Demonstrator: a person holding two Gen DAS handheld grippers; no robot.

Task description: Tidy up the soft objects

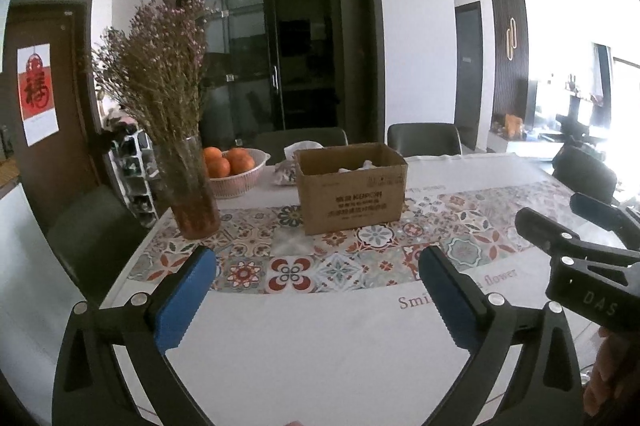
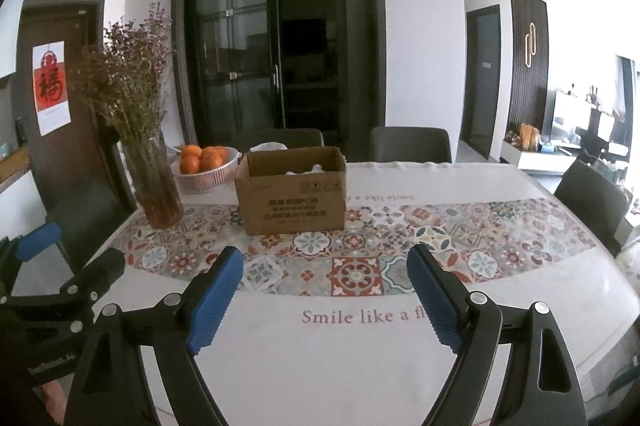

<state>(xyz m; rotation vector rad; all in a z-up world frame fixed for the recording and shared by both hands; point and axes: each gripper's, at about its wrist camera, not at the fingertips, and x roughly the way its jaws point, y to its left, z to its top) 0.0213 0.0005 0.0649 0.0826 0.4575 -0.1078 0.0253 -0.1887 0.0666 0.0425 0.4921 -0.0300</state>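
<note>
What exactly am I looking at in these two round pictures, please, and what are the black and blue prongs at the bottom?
There is no robot here: a person holds one hand-held gripper in each hand, and a fisheye camera on each looks forward along its two fingers. The prongs are those fingers, black arms with blue pads.

One picture comes from the left hand-held gripper, the other from the right hand-held gripper. Both are open and hold nothing.

Ahead is a table under a white cloth with a patterned tile band. On it stand an open cardboard box with something pale inside, a glass vase of dried flowers, and a bowl of oranges behind them. Dark chairs stand around the table.
</note>
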